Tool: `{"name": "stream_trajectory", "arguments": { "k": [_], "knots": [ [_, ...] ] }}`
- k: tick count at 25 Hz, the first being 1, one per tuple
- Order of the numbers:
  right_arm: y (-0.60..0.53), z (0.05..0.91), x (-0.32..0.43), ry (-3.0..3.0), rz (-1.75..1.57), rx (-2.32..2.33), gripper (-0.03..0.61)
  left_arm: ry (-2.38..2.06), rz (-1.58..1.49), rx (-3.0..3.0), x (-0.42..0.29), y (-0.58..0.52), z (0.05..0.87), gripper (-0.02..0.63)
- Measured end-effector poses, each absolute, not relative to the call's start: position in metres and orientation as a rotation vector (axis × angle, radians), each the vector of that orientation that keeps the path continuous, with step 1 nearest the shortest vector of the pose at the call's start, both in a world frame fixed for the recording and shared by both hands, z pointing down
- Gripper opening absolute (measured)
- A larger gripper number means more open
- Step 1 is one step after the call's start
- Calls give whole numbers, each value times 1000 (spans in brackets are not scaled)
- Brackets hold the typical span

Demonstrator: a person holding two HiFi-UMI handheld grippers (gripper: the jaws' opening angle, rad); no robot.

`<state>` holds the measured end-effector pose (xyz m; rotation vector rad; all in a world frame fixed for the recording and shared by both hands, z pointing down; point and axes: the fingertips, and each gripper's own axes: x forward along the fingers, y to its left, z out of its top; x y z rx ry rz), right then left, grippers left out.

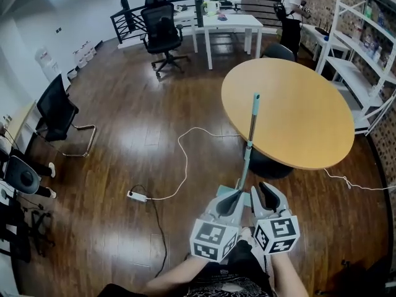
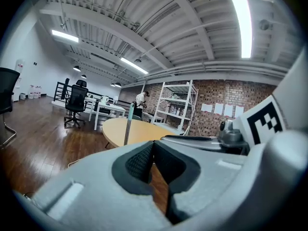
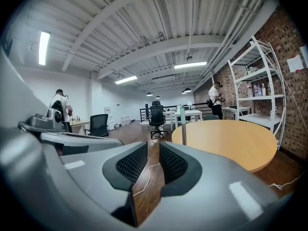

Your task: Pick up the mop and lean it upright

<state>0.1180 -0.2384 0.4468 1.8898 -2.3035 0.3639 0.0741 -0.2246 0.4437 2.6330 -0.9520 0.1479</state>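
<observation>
The mop (image 1: 250, 138) stands upright, its teal-tipped handle leaning on the near edge of the round wooden table (image 1: 309, 122). The grippers hide its head. My left gripper (image 1: 234, 198) sits just left of the pole's foot, jaws together, nothing between them. In the left gripper view the mop (image 2: 128, 124) rises beyond the jaws, apart from them. My right gripper (image 1: 265, 193) is just right of the pole, its jaws parted by a narrow gap with only floor showing through. The right gripper view shows the mop (image 3: 183, 121) ahead to the right, free of the pads (image 3: 172, 165).
A white cable runs across the wood floor to a power strip (image 1: 137, 195). Black office chairs (image 1: 162, 34) (image 1: 57, 113) stand at the back and left. A white desk (image 1: 226, 25), a white shelf rack (image 1: 365, 54) and a person (image 1: 292, 11) are at the back right.
</observation>
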Motion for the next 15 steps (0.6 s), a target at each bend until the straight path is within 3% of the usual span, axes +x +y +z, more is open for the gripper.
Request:
{"name": "stream_trajectory", "arguments": {
  "k": [15],
  "knots": [
    [-403,470,180,-2349,378,1766,126,-1119,92,2554,116,-354,442,3]
  ]
}}
